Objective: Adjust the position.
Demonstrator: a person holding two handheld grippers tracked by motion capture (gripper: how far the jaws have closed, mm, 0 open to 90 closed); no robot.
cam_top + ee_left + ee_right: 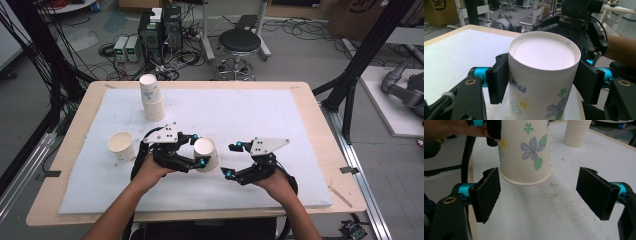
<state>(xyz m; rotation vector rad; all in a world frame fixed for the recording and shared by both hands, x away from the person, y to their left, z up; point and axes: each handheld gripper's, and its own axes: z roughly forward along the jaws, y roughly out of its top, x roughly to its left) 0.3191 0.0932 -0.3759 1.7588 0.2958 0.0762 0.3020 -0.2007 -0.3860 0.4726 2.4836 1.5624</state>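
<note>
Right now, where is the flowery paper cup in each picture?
High view: the flowery cup is near the middle, upside down, clamped by the left gripper.
Left gripper view: it sits in the centre, base up, between the black pads.
Right gripper view: top centre, rim down, above the foam.
Shared landmark: the white foam sheet.

Flowered paper cup point(541, 82) upside down, lifted off white mat, slightly tilted.

Flowered cup point(541, 82): base cut off by bottom edge in left gripper view, top cut off in right gripper view. Cup stack point(577, 132): top cropped there too. Stack print in high view too small to read.
</note>
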